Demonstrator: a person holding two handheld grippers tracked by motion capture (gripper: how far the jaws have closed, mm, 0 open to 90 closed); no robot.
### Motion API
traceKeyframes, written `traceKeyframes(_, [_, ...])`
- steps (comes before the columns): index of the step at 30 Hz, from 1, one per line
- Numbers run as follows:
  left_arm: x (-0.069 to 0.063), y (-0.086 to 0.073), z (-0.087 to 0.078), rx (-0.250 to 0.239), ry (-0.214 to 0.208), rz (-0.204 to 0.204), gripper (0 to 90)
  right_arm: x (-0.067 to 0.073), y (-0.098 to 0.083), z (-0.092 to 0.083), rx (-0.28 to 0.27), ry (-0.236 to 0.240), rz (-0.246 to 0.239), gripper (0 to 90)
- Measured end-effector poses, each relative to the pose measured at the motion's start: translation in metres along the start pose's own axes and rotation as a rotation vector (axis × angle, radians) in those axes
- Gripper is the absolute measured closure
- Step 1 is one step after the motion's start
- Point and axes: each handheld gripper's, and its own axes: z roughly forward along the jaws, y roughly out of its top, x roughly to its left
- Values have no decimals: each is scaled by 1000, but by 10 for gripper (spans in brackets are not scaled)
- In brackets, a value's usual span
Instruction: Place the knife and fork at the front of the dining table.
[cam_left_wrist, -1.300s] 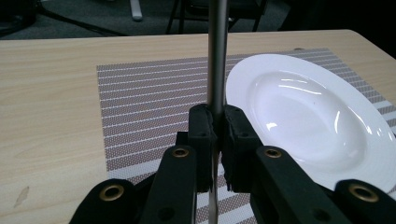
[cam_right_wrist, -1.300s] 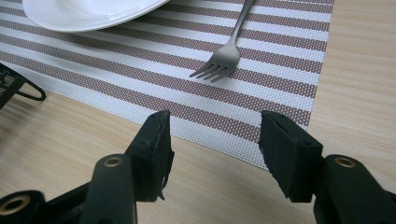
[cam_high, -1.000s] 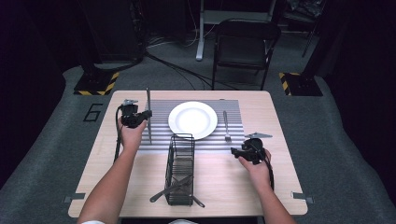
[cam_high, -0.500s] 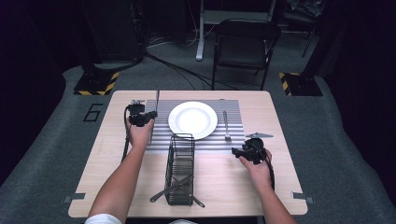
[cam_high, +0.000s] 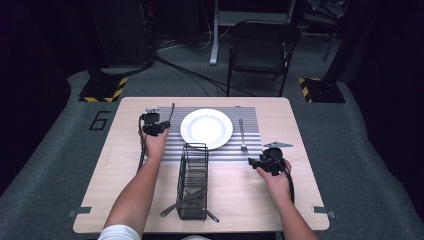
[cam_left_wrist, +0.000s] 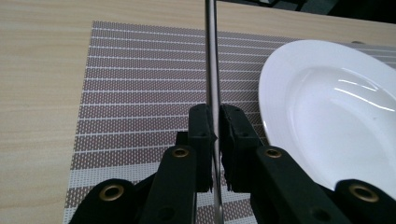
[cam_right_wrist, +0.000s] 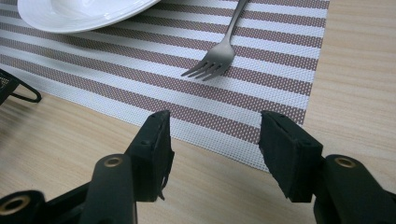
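My left gripper (cam_left_wrist: 215, 116) is shut on a slim metal utensil (cam_left_wrist: 211, 56), seen edge-on and thin like a knife. In the high view the utensil (cam_high: 171, 112) points away from the left gripper (cam_high: 162, 126), over the left part of the striped placemat (cam_high: 250, 150), just left of the white plate (cam_high: 206, 128). A fork (cam_high: 241, 134) lies on the mat right of the plate. My right gripper (cam_right_wrist: 215, 135) stands open above the bare table just short of the mat's near edge, with the fork (cam_right_wrist: 217, 60) lying tines toward it.
A black wire cutlery basket (cam_high: 192, 180) stands at the table's front centre with a few utensils (cam_high: 185, 202) lying in it and poking out. A folding chair (cam_high: 262, 50) stands behind the table. Bare wood lies left and right of the mat.
My left gripper has carried the utensil to the right, from the table's left part to over the mat beside the plate. The right gripper has stayed put.
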Motion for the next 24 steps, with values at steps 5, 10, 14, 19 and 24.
traceKeyframes(5, [3,-3,10,13,29,-43,825,-1,0,0,-1,0,-4,433])
traceKeyframes(10, [2,-2,20,37,69,-54,826,-1,0,0,10,1,18,433])
traceKeyframes(14, [0,0,26,46,82,-83,825,-1,0,0,8,5,15,433])
traceKeyframes(19, [-2,-2,32,45,94,-116,825,0,-1,0,8,6,19,433])
traceKeyframes(24, [2,-5,38,60,101,-116,824,0,-1,1,11,5,16,433])
